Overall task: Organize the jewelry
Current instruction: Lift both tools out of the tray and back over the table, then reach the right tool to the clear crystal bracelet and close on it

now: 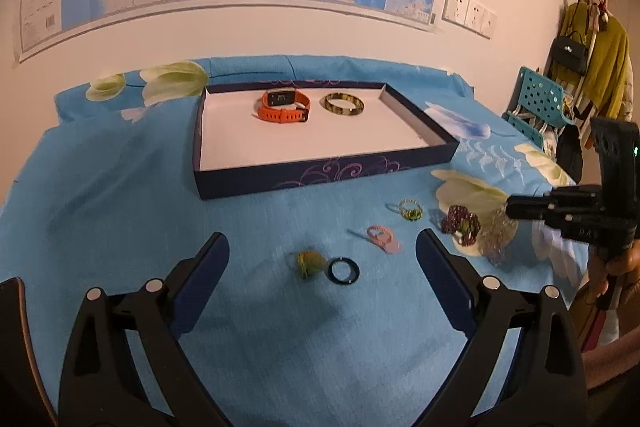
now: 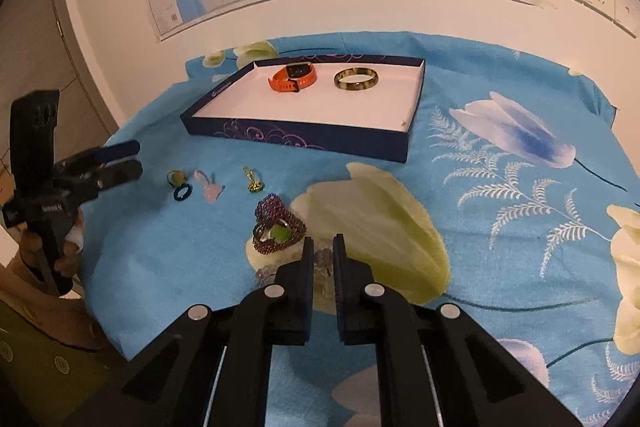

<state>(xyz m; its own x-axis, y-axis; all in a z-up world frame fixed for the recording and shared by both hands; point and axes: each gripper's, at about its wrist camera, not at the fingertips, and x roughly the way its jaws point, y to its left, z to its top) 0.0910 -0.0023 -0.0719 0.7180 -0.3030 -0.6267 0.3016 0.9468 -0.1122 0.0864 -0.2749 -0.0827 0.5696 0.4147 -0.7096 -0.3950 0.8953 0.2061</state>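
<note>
My right gripper (image 2: 323,247) is shut on a clear bead bracelet (image 2: 322,259) lying on the blue flowered cloth; from the left wrist view the right gripper (image 1: 509,207) meets that bracelet (image 1: 496,237) at the right. A purple beaded bracelet (image 2: 276,225) lies just left of it. My left gripper (image 1: 322,245) stands open and holds nothing, above a green ring (image 1: 308,263) and a dark ring (image 1: 343,270). A pink piece (image 1: 382,239) and a gold-green ring (image 1: 410,209) lie between. The navy tray (image 1: 320,179) holds an orange watch (image 1: 284,105) and a mottled bangle (image 1: 344,103).
A map hangs on the wall behind the table. At the far right stand a teal chair (image 1: 536,99) and hung clothes with a black bag (image 1: 570,53). A person's hand (image 2: 60,247) holds the left gripper (image 2: 134,159). The cloth drops off at the table's left edge.
</note>
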